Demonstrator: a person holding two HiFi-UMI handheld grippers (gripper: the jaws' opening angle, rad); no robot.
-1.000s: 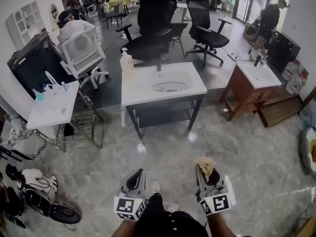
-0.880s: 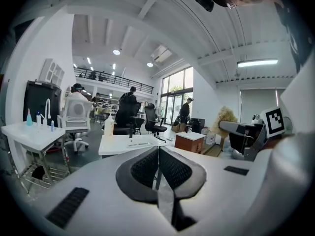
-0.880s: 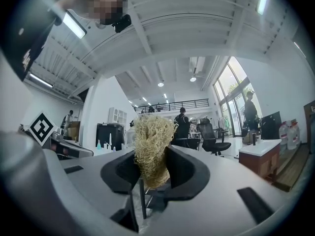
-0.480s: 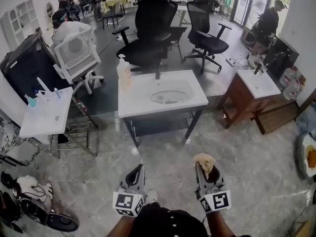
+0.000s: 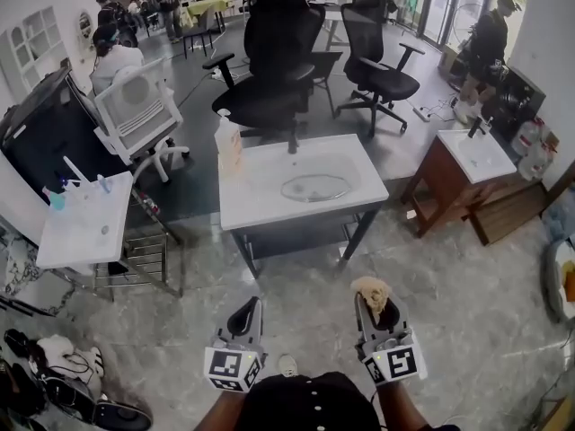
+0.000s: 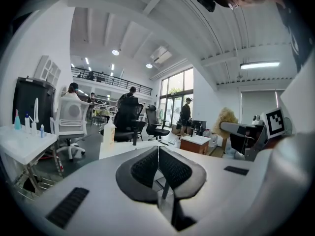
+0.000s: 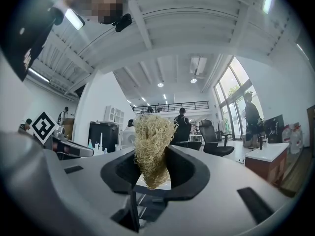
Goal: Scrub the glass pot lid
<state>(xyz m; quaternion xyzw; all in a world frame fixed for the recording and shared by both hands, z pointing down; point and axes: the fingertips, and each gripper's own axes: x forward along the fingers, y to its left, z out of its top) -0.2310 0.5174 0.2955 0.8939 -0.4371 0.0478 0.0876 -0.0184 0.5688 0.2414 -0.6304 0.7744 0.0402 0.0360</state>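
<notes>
Over the last second the person had walked toward the white sink stand point(image 5: 241, 206). In the head view it sat lower and a little larger than before, and the floor between it and the two grippers had shrunk. Neither tool had changed its posture on the way, and both were still carried low and pointing ahead, well short of the stand's front edge. The left gripper point(image 6: 158, 154) had its jaws pressed together with nothing between them. The right gripper point(image 5: 374, 311) stayed clamped on a tuft of pale, fibrous scrubber point(image 7: 151, 144), which stood up above its pads. The glass pot lid point(image 5: 314, 188) lay flat in the basin, right of the middle and somewhat nearer the front edge than the faucet point(image 5: 292, 138) at the back edge. A soap bottle point(image 5: 229, 140) stood at the stand's back left corner. No scrubbing had begun, and this looked like the approach only. The scrubber was already in hand, so what remained was probably to close the last stretch of floor, free the left claw to steady the lid by its rim or knob, and bring the scrubber down onto the glass.
</notes>
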